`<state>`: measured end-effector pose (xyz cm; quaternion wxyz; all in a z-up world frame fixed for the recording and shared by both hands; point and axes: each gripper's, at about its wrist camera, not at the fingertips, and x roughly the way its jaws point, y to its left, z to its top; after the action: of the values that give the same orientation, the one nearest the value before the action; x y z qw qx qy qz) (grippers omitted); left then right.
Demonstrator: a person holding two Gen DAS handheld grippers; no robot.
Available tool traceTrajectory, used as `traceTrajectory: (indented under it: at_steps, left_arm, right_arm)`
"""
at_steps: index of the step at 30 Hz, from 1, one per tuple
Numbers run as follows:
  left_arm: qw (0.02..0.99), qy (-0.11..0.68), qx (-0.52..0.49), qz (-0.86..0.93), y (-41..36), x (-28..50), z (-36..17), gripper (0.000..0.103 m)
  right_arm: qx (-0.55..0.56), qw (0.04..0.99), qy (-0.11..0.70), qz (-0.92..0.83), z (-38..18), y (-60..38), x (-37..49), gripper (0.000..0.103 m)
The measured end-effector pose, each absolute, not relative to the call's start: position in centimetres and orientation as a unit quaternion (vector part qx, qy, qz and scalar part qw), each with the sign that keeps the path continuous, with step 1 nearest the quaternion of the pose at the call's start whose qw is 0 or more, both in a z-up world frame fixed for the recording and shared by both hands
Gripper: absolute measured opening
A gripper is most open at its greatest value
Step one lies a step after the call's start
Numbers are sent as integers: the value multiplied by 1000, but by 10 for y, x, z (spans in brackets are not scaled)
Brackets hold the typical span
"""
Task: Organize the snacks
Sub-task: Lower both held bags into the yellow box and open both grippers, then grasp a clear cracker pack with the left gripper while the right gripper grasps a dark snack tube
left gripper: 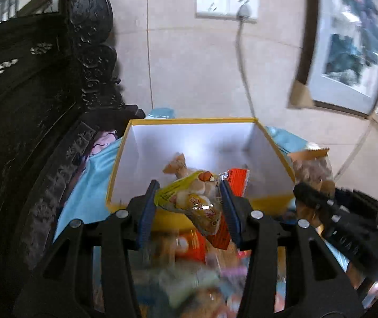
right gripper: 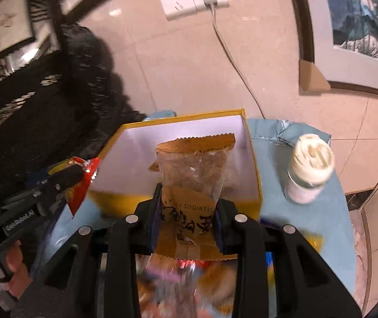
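A yellow box (left gripper: 261, 202) with a white inside stands on a blue cloth; it also shows in the right wrist view (right gripper: 255, 159). My left gripper (left gripper: 189, 189) is shut on a yellow snack packet (left gripper: 189, 198) and a red-orange packet (left gripper: 238, 181), held over the box's near rim. A tan packet (left gripper: 177, 165) lies inside the box. My right gripper (right gripper: 189, 193) is shut on a brown and clear snack bag (right gripper: 196, 169), held at the box's near edge. The right gripper shows in the left wrist view (left gripper: 308, 190) with its bag (left gripper: 312, 167).
A jar with a cream lid (right gripper: 308, 169) stands on the blue cloth (right gripper: 308, 217) right of the box. Loose snacks (left gripper: 189, 273) lie blurred under the grippers. A dark carved cabinet (left gripper: 29, 106) is to the left. A tiled wall with a socket (left gripper: 226, 4) and cable is behind.
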<state>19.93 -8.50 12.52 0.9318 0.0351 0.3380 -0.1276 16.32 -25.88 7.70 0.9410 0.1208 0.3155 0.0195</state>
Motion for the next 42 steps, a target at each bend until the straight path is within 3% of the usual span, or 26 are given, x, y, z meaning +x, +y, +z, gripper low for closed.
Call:
traceTrajectory:
  at_steps: [9,10,11,14,18,23,31,42]
  left_arm:
    - [920,380,34,-96,-104,277,75,48]
    - [918,382,30,-100,-106,279,72,52]
    - [917,385,23,-101,-107,282,69,73]
    - [921,387,17,-49,-99,283,65,101]
    - [922,383,0,-66,-81,267,66,101]
    - [917,389,-1,-87,-69,228,70,101]
    - [914,388,15,-114,-53,150,59,101]
    - [906,404,61,-107,-40,79,-2,101]
  right_arm:
    - [121,931,344,-3,39,-260,237,34]
    - [129,931,341,3,36,-261,241,37]
    - [131,932,339,0,35,-262,242,48]
    - [127,944,300,-51,43,-266,230,74]
    - [146,954,258,-28,54,-272,193,95]
    - [167,952,255,-1,51,-272,145,98]
    - [113,950,292,-8,28,-251,77,99]
    - [61,918,390,-22,-30,-225,34,98]
